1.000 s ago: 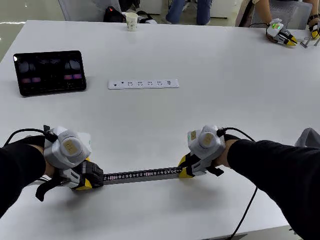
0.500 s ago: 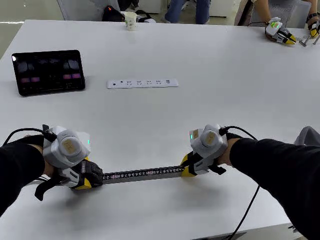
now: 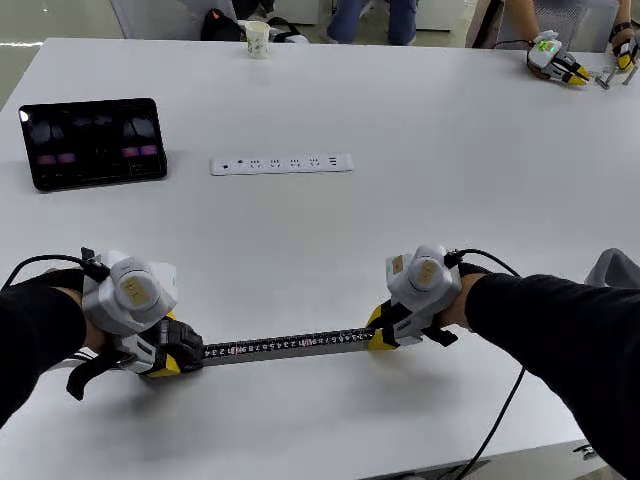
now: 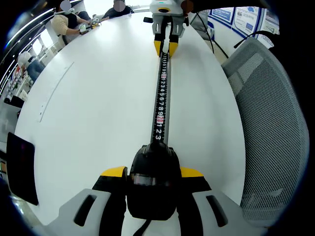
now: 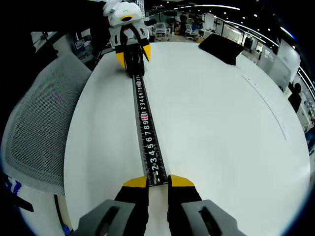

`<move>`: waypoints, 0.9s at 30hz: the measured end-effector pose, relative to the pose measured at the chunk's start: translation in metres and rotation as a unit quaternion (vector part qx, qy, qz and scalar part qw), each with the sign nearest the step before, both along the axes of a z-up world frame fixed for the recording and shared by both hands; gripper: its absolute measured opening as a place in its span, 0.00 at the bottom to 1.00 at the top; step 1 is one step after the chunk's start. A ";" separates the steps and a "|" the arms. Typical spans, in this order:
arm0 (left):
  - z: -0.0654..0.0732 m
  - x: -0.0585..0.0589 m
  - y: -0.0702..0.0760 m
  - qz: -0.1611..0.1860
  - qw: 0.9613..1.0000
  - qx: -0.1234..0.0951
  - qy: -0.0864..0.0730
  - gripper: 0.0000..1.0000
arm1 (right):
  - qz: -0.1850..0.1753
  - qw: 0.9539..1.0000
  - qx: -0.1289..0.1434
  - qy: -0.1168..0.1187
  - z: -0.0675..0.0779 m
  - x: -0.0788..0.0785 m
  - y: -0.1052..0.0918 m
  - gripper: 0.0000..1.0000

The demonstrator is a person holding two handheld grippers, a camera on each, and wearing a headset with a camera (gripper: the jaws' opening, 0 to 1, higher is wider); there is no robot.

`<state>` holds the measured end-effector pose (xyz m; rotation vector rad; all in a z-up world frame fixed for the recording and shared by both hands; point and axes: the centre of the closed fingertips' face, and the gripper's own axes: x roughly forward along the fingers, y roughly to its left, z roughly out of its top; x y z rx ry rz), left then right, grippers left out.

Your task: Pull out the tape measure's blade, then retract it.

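Observation:
A black tape measure case (image 4: 151, 179) sits between the yellow-tipped jaws of my left gripper (image 3: 175, 356), which is shut on it at the near left of the white table (image 3: 400, 130). Its dark blade (image 3: 285, 346) with white numerals runs flat along the table to my right gripper (image 3: 378, 337). That gripper (image 5: 157, 183) is shut on the blade's tip, the numbers 1 to 3 lying just ahead of its fingertips. The blade (image 5: 144, 123) spans the whole gap between the grippers, and the left gripper (image 5: 132, 51) shows far off in the right gripper view.
A black tablet (image 3: 92, 142) lies at the far left and a white power strip (image 3: 281, 163) in the middle. A paper cup (image 3: 258, 38) stands at the far edge. Another person's gripper (image 3: 556, 57) works at the far right corner. A grey mesh chair (image 4: 273, 123) stands beside the table.
My right gripper has drawn a little further right, lengthening the exposed blade. The left gripper holds its place with the case.

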<state>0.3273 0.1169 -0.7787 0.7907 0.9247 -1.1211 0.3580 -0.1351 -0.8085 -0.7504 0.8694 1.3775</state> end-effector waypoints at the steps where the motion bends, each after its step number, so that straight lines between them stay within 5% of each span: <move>1: 0.000 0.000 0.000 0.000 1.000 0.000 0.000 0.34 | 0.000 1.000 0.000 0.001 0.000 0.000 0.000 0.11; 18: 0.000 0.000 -0.002 -0.008 1.000 -0.004 -0.005 0.34 | 0.001 1.000 -0.006 -0.008 0.001 0.000 0.001 0.12; 27: -0.001 0.000 -0.002 -0.021 1.000 0.013 0.002 0.34 | 0.016 0.999 -0.025 -0.018 0.001 -0.002 0.000 0.13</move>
